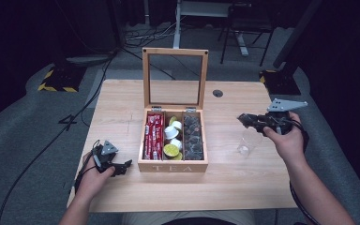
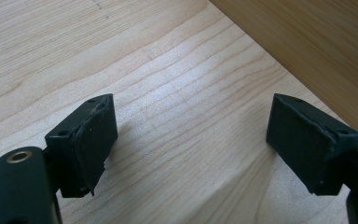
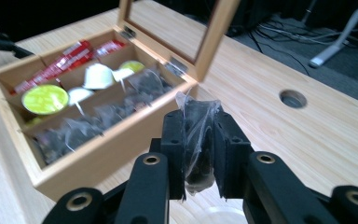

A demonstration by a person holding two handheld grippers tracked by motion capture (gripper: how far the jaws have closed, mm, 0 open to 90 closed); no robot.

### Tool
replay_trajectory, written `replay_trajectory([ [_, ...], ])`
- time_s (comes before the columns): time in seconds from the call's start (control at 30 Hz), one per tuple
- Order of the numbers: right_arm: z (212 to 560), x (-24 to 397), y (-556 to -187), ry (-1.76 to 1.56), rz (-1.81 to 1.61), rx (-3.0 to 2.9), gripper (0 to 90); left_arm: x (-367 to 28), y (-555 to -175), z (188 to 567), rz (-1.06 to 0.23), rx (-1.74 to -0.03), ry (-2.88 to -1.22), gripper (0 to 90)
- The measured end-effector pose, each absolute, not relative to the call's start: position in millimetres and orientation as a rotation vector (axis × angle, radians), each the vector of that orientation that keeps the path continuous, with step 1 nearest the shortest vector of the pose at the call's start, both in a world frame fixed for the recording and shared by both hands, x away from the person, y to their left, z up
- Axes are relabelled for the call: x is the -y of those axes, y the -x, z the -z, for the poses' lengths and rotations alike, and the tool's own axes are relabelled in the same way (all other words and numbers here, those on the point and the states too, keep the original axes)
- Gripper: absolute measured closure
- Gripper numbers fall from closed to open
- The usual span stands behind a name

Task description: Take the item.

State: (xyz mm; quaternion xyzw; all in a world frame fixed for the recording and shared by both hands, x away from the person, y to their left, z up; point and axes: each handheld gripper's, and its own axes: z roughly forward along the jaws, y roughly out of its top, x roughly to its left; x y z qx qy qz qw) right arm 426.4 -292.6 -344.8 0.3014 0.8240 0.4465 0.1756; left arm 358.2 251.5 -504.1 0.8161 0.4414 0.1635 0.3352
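A wooden tea box (image 1: 143,136) stands open in the middle of the table, lid upright. Its compartments hold red sachets (image 1: 154,136), white and green-topped capsules (image 1: 172,138) and dark tea bags in clear wrappers (image 1: 192,138). My right gripper (image 1: 243,120) hovers to the right of the box, above a clear glass (image 1: 249,142), shut on one clear-wrapped dark tea bag (image 3: 198,140). My left gripper (image 1: 123,167) rests low on the table by the box's front left corner, open with nothing between its pads (image 2: 93,140).
A round cable hole (image 1: 218,93) sits in the table behind the box. Bare wood lies left and right of the box. Beyond the table are cables, a desk frame and stands on a grey floor.
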Motion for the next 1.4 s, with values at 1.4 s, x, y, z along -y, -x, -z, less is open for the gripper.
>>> replay_trajectory([
  [1.4,402,324,-424,-1.016,-1.026,-2.441,68.5,-250,-359,504,-0.428,-1.154,-2.127,15.9],
])
